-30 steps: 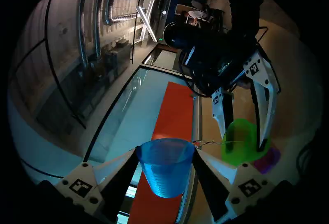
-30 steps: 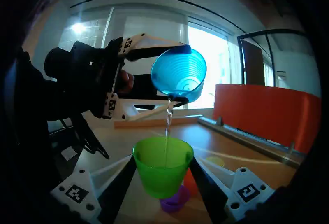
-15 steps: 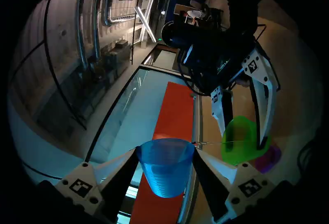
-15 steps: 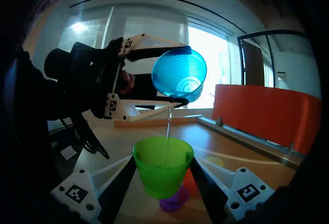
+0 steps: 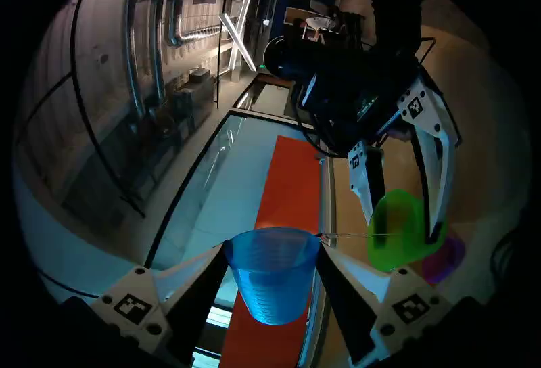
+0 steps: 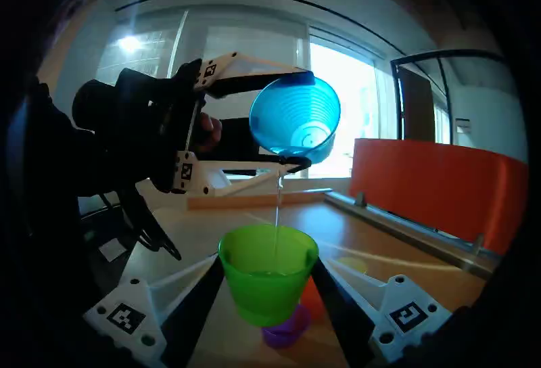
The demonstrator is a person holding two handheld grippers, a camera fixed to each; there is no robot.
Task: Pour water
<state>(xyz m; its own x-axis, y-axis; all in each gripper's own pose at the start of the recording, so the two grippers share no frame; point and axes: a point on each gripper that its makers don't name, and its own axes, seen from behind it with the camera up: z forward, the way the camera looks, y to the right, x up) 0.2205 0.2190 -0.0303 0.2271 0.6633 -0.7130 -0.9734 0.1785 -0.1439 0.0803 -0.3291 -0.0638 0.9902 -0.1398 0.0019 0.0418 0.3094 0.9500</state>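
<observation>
Office-style workroom with an industrial finish: a long wooden desk (image 6: 379, 229) backed by an orange divider panel (image 6: 439, 182), tall bright windows (image 6: 338, 104) and a dark-framed glass partition (image 6: 433, 97) beyond it. Bare metal pipes (image 5: 203, 29) and strip lights (image 5: 245, 19) run along a grey surface.

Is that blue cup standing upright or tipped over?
Tipped. In the right gripper view the blue cup lies mouth sideways, and a thin stream of water runs from its lower rim into the green cup below.
</observation>
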